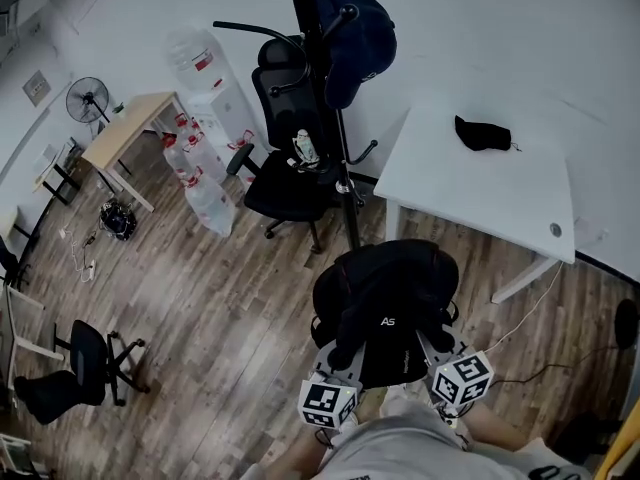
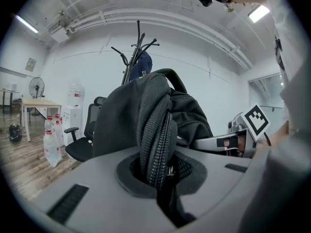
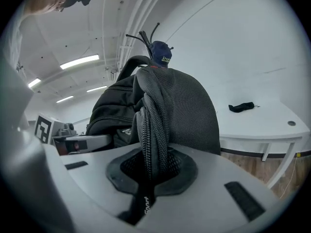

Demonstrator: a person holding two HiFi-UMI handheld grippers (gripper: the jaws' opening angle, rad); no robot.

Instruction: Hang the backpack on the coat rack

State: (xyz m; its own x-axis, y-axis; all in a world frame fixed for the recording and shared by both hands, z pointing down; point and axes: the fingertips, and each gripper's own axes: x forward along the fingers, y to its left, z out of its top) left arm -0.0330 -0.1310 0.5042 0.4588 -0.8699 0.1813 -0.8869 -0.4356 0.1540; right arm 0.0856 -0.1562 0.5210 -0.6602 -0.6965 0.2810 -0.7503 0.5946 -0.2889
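I hold the backpack [image 1: 390,303] in front of me at six o'clock in the head view, above the wooden floor [image 1: 230,308]. My left gripper [image 2: 158,174] is clenched on a padded, zippered fold at its left side. My right gripper [image 3: 148,174] is clamped the same way on the right side. The backpack is black, soft and bulky, and it sags between my two grips. I judge it moderately heavy and floppy rather than stiff. The mesh and zipper edges give good purchase, so it should not slip. For hanging, though, the top handle loop arching over its crown looks like the part to bring to a hook.

The coat rack [image 1: 335,118] stands at twelve o'clock, well apart from the backpack. A dark blue bag [image 1: 355,33] already fills its upper hooks on the one o'clock side, so I would aim for a free prong. A black office chair [image 1: 290,168] sits just beside the pole at eleven o'clock. A white table [image 1: 520,203] with a black cloth [image 1: 483,133] on it crowds the base from two o'clock. Water bottles [image 1: 200,183] stand at ten o'clock, out of my path.
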